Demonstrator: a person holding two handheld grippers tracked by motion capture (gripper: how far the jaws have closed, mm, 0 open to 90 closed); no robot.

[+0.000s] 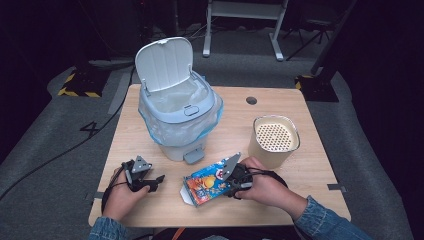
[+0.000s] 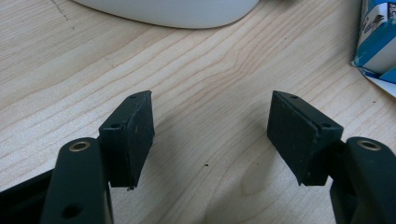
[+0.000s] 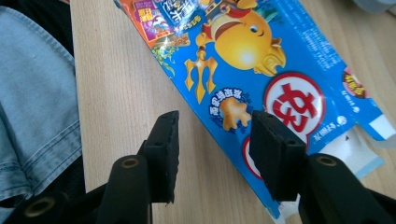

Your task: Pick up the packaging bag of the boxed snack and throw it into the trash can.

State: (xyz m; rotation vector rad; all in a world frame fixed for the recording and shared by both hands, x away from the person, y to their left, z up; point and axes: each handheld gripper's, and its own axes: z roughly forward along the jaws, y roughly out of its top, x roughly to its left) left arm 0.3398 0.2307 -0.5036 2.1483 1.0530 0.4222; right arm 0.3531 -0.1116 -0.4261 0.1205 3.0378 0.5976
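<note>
A flat blue snack box [image 1: 209, 182] lies on the table [image 1: 280, 100] near the person's edge, a little right of centre, just in front of the bin's pedal. Its end flaps hang open at the near-left end, and in the right gripper view [image 3: 261, 60] the other end shows an open flap too, so it looks empty and squashed flat.

The right gripper [image 1: 235, 179] is at the box's right end. In its own view the jaws stand apart, one over bare wood and one over the printed face [image 3: 211, 140], straddling the box's long edge. They are not closed on it; whether the pad already touches the card I cannot tell.

The left gripper [image 1: 150, 181] rests to the left, apart from the box, jaws spread wide over bare table [image 2: 211, 135] and holding nothing.

By my reading the box is very light, thin card with a glossy, somewhat slick print. It should be stiff along its length but floppy at the loose flaps, and easily creased. The best hold is probably on a long edge near the middle of the body, not on a flap.

The bin [image 1: 177, 112] stands at far left with its lid [image 1: 164, 62] up and a liner inside. A beige canister [image 1: 274, 141] sits at right.
</note>
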